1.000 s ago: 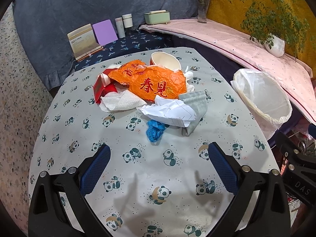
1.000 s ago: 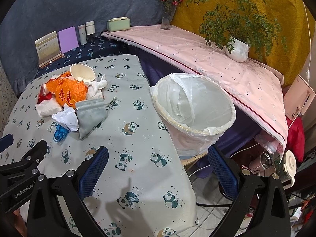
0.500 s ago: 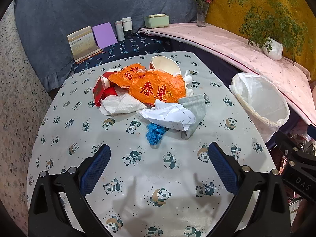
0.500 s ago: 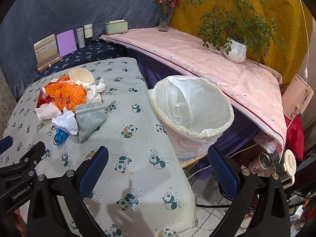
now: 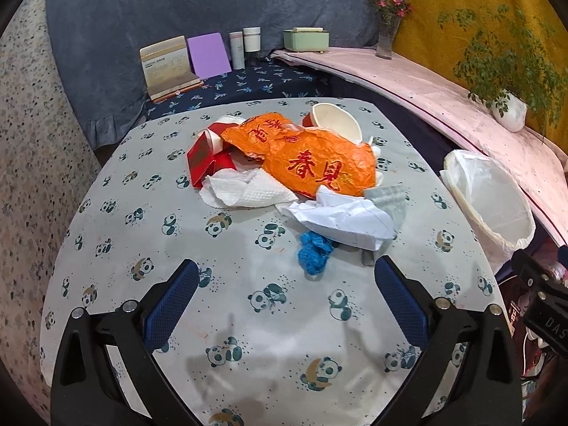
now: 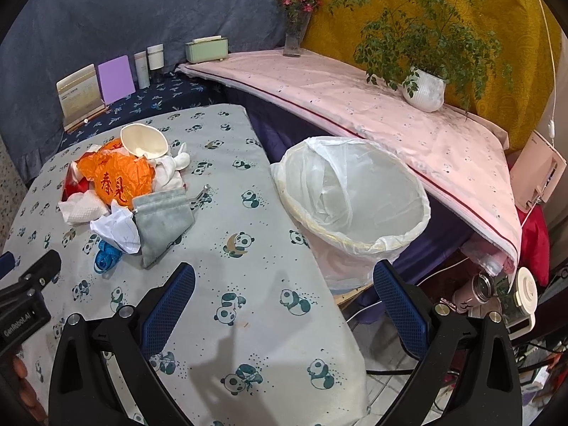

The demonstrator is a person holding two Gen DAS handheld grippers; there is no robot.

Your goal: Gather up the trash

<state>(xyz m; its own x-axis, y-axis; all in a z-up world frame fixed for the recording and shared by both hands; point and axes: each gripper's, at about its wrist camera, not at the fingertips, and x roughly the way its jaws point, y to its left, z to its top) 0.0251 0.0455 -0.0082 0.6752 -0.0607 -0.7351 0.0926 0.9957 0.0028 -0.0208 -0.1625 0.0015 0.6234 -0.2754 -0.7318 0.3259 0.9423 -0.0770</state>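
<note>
A trash pile lies mid-table: an orange bag point(image 5: 312, 159) with red characters, a white paper towel point(image 5: 245, 190), crumpled white paper point(image 5: 340, 214), a blue crumpled piece point(image 5: 314, 250), a red box point(image 5: 204, 159), a white paper bowl point(image 5: 335, 120) and a grey pouch point(image 6: 161, 214). A bin with a white liner point(image 6: 355, 191) stands off the table's right edge. My left gripper point(image 5: 284, 284) is open and empty, hovering short of the blue piece. My right gripper point(image 6: 284, 284) is open and empty over the table's right side, near the bin.
The table point(image 5: 142, 213) has a panda-print cloth. Behind it a dark shelf holds a card box point(image 5: 165, 64), a purple card point(image 5: 207, 55) and two bottles point(image 5: 245, 46). A pink-covered ledge point(image 6: 355, 99) carries a potted plant point(image 6: 424, 90), a vase point(image 6: 293, 35) and a green box point(image 6: 206, 49).
Both views have shifted slightly: the trash pile sits a little farther and more to the right in the left wrist view. Both grippers stay open. Nothing on the table has moved.
</note>
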